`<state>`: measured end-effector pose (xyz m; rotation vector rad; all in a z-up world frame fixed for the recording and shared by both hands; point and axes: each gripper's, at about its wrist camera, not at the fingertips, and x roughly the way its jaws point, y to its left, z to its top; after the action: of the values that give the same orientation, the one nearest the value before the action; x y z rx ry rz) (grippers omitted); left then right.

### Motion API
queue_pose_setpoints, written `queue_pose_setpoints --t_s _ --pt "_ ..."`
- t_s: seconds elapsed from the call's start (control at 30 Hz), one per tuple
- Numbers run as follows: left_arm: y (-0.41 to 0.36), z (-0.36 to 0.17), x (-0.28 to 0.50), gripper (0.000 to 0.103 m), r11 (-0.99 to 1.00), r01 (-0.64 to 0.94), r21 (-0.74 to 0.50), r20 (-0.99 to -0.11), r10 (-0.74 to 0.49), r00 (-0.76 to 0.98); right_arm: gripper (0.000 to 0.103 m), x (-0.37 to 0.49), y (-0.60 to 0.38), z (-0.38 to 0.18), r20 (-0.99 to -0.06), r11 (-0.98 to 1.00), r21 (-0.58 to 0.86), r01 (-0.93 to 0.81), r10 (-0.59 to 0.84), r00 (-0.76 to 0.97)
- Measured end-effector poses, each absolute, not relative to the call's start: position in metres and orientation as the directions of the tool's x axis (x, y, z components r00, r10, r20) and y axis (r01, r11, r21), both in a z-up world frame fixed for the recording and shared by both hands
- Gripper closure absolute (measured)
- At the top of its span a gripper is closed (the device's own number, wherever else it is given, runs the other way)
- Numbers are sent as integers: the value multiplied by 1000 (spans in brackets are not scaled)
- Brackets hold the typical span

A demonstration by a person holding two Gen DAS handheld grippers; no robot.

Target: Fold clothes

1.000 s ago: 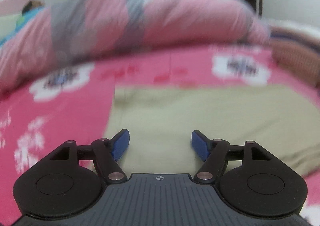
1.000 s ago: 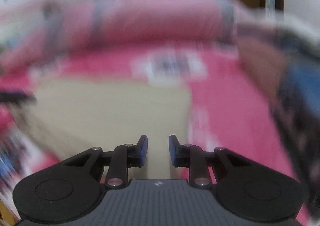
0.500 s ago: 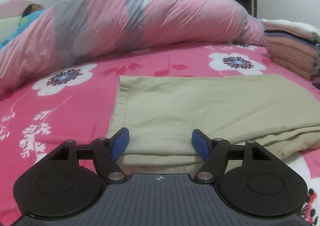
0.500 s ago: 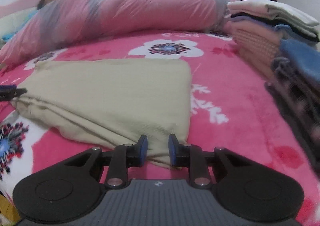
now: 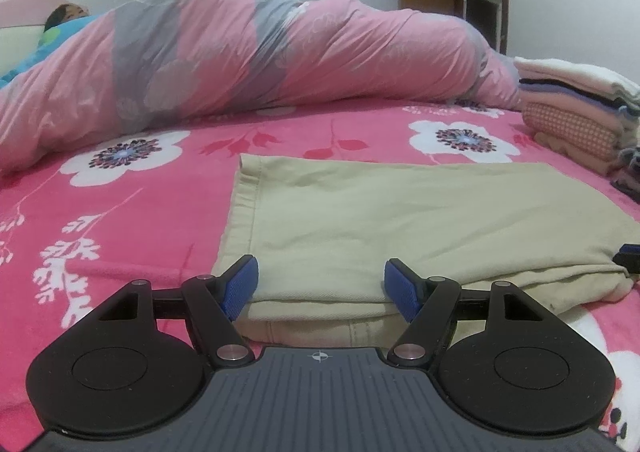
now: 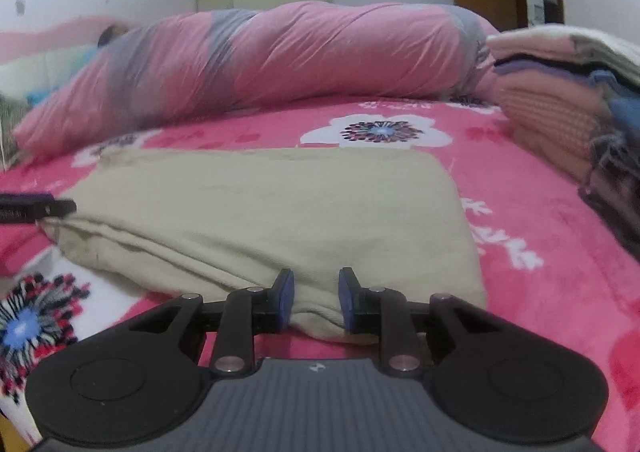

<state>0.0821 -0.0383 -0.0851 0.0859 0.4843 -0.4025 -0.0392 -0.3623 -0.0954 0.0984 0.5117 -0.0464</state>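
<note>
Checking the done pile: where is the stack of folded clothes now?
The stack of folded clothes sits at the right edge in both views, beside the beige garment.

My right wrist view smears the rolled pink and grey quilt (image 6: 280,55). The stack of folded clothes (image 5: 580,107) runs off the right edge in both views. The folded beige garment's (image 5: 400,211) near hem hides behind my left gripper (image 5: 321,286).

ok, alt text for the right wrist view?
The right gripper straddles the near corner of a folded beige cotton garment on a pink floral blanket, jaws narrowly apart. A rolled pink-and-grey quilt lies behind, stacked folded clothes at right.
</note>
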Motion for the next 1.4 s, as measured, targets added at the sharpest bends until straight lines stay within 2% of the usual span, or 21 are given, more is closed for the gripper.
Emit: queue_pose_setpoints --t_s 1.4 --pt "-40 -86 80 31 924 382 -19 -462 -347 816 77 -43 -357 -95 -482 993 87 85 -32 876"
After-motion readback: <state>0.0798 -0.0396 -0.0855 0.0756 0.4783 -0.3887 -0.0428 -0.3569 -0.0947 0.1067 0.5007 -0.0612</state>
